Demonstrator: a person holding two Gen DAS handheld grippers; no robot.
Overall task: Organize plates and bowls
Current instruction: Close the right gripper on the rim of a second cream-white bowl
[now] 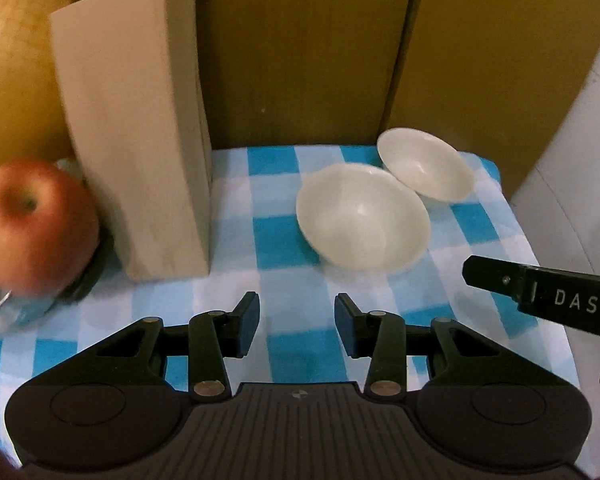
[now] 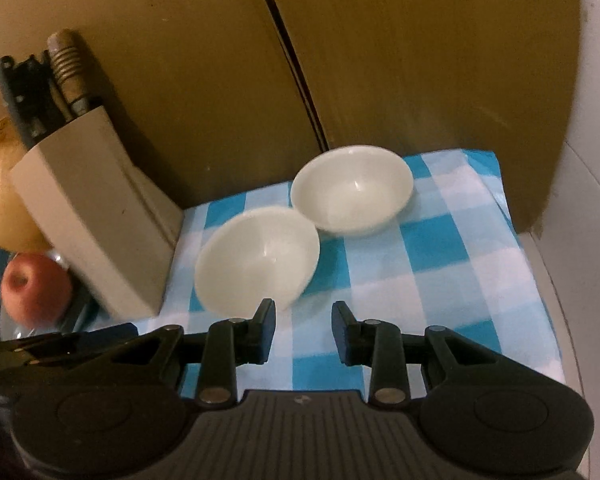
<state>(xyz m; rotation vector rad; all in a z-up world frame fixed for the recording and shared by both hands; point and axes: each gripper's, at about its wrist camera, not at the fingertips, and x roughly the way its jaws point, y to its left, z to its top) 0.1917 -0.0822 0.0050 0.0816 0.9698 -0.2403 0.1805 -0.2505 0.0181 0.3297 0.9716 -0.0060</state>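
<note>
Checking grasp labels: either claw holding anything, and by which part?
Nothing held. Left claw and right claw both open over the checked cloth.

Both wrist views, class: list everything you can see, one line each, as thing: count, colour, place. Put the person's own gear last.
Bowls: two, white, on the cloth, rims close or touching; near bowl, far bowl by the back wall.
Cloth: one, blue-and-white check, covering the surface.
Knife block: one, beige, upright at the left of the cloth, handles sticking out of its top.
Apple: one, red, left of the block.
Yellow fruit: one large, round, behind the apple.
Cardboard wall: brown, behind the bowls.
Left gripper: black, jaws open, empty, above the cloth.
Right gripper: black, jaws open, empty, just short of the near bowl.
</note>
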